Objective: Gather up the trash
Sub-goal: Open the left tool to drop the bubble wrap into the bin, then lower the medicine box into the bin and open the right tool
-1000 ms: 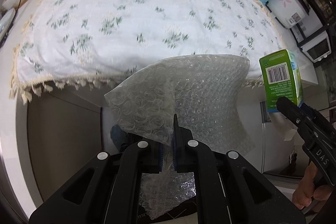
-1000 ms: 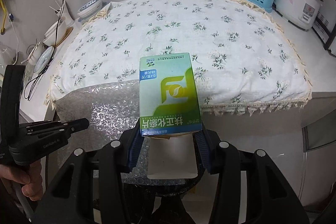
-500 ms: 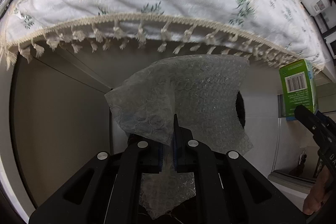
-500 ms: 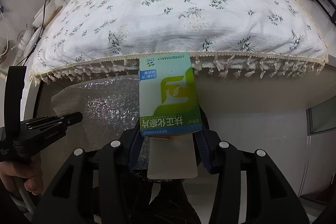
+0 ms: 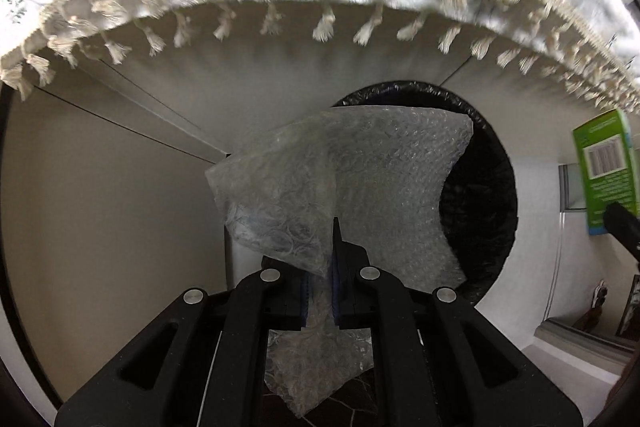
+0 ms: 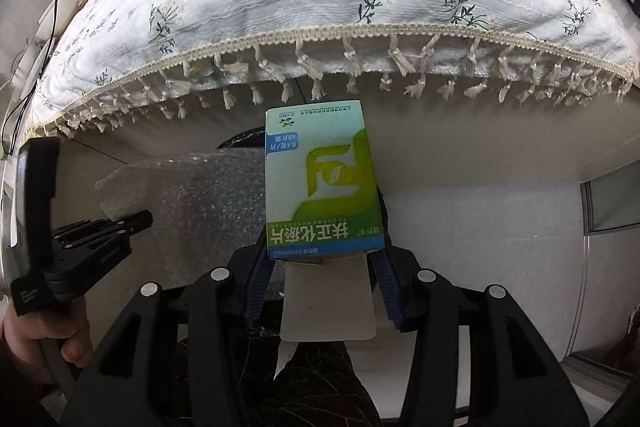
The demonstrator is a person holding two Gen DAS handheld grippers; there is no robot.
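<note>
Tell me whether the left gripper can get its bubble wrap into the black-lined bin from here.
Probably yes. The left gripper, shut on the bubble wrap, points at the bin mouth with nothing between; the fringed tablecloth hangs clear above.

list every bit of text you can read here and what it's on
"扶正化瘀片": large white characters, seen upside down, on the front of the green box held in the right gripper.
"0.4克/片" and "48片装": on the blue panel of the same box.
Small line along the box's lower edge: too small to read.
Barcode and print on the box's back, seen from the left wrist: blurred.
Lettering on the left gripper body: unreadable.
Bubble wrap: no text.
</note>
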